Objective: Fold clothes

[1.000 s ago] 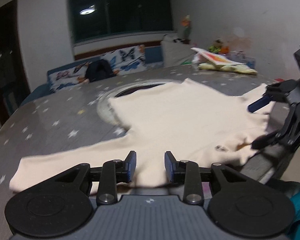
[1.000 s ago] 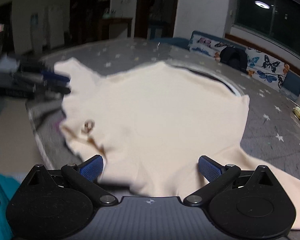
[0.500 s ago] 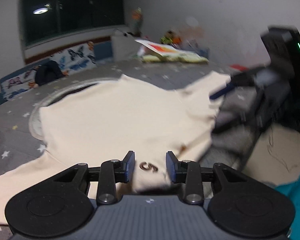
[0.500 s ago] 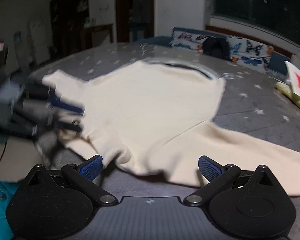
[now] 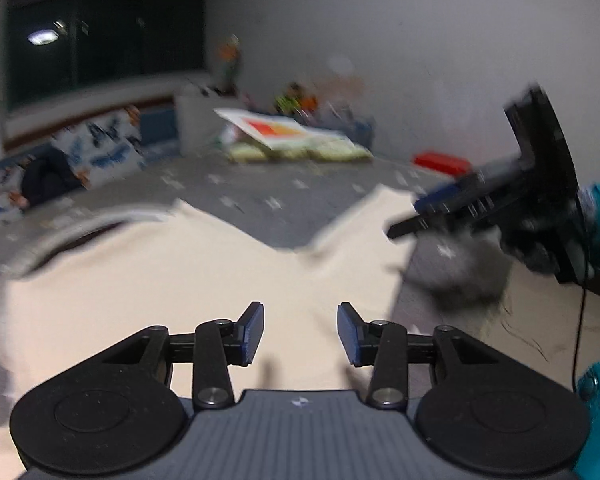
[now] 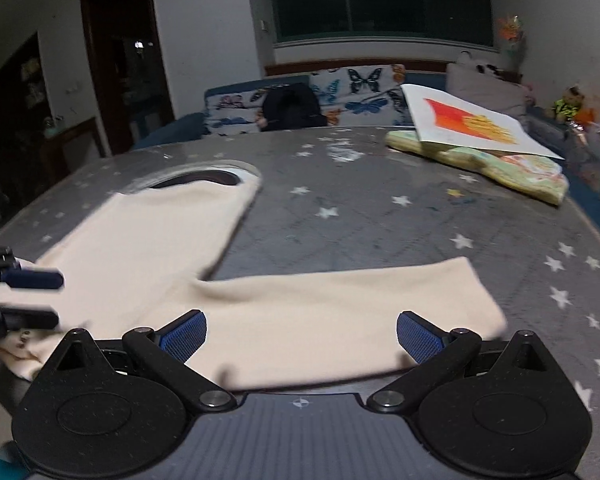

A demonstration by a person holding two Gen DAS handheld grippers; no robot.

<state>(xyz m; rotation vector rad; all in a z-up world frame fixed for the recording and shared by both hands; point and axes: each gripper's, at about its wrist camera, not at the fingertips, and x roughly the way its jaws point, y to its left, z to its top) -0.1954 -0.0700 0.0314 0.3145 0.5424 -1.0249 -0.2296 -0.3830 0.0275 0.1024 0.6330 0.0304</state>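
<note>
Grey star-patterned table (image 6: 380,232) carries the cream sweater (image 6: 148,248), spread flat. Left gripper (image 5: 300,330), its jaws just opening, and right gripper (image 6: 300,336), wide open, both hold nothing. Better to pinch the near sleeve (image 6: 340,304) close to its cuff, then fold it inward.

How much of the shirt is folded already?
Not much yet. The cream shirt lies spread on the starry grey table, its sleeve stretched out flat to one side, with no finished fold showing. Right now neither gripper holds cloth: the left gripper has just been opening over the shirt, and the right gripper hangs wide open above the sleeve. Nearly all the folding is left.
</note>
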